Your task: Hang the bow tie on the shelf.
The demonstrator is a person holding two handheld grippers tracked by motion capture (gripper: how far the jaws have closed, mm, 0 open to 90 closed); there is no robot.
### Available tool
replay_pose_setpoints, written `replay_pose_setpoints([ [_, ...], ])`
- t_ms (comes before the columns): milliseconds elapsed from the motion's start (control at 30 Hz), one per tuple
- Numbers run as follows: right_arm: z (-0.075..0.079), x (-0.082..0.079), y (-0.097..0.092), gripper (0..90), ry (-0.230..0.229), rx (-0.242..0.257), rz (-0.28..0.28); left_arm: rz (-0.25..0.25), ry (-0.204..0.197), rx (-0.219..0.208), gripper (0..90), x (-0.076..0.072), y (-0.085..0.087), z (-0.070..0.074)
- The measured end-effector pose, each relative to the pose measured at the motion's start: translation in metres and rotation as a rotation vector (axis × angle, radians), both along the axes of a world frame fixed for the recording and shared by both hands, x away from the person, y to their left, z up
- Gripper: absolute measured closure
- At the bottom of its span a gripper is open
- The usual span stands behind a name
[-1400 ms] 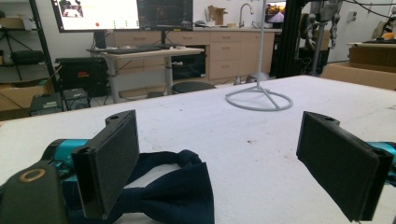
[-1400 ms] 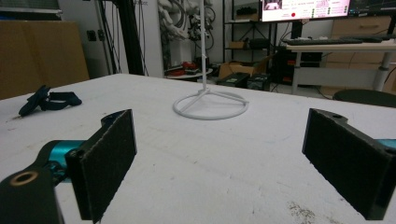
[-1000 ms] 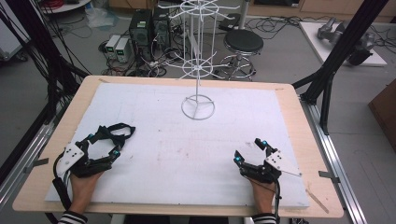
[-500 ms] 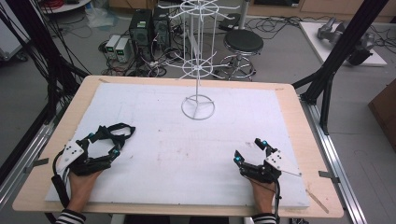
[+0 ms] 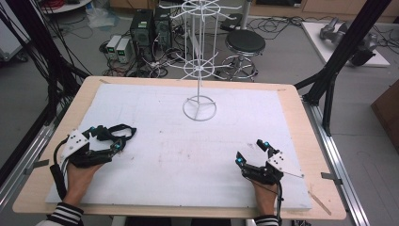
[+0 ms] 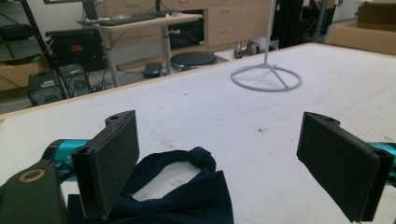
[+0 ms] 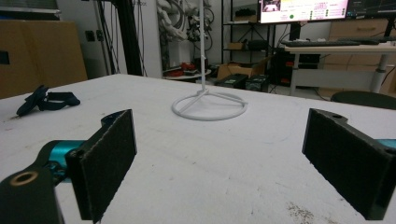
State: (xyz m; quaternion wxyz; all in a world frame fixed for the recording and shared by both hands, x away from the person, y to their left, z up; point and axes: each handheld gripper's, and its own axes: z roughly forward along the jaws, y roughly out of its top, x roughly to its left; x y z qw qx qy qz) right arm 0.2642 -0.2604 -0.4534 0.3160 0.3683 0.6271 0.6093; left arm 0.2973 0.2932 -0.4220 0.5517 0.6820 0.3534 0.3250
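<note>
A dark navy bow tie [image 5: 123, 133] with its strap lies on the white table cover at the near left. My left gripper [image 5: 107, 139] is right at it, open. In the left gripper view the bow tie [image 6: 187, 198] lies flat on the cover between the wide-apart jaws, close to the left pad [image 6: 112, 163], and neither pad presses on it. My right gripper [image 5: 251, 151] rests open at the near right with nothing between its pads [image 7: 105, 163]. From the right gripper view the bow tie [image 7: 46, 100] lies far off to the left.
A tall white wire display stand [image 5: 199, 107] rises from a ring base at the middle back of the table; its base [image 6: 267, 78] [image 7: 208, 106] lies ahead of both grippers. The wooden table edge [image 5: 301, 108] frames the white cover. Behind the table are a stool, computers and cables.
My left gripper has edged slightly forward at the bow tie. The right gripper and the stand have not moved.
</note>
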Motion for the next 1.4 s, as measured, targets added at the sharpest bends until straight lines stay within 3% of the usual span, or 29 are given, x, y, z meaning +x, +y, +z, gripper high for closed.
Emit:
replay_pose_setpoints([
  [400, 0.000, 0.000, 0.000, 9.0, 0.003, -0.002, 0.001, 0.033, 0.159, 0.110, 13.6, 0.028, 0.008, 0.013],
  [767, 0.000, 0.000, 0.000, 9.0, 0.001, -0.004, 0.003, 0.048, 0.276, 0.150, 14.1, 0.059, 0.014, 0.021],
  [800, 0.000, 0.000, 0.000, 9.0, 0.001, -0.003, 0.002, 0.056, 0.296, 0.169, 14.4, 0.064, 0.016, 0.022],
  [1400, 0.000, 0.000, 0.000, 8.9, -0.001, 0.002, 0.003, 0.041, 0.450, 0.320, 15.4, 0.095, 0.018, 0.023],
])
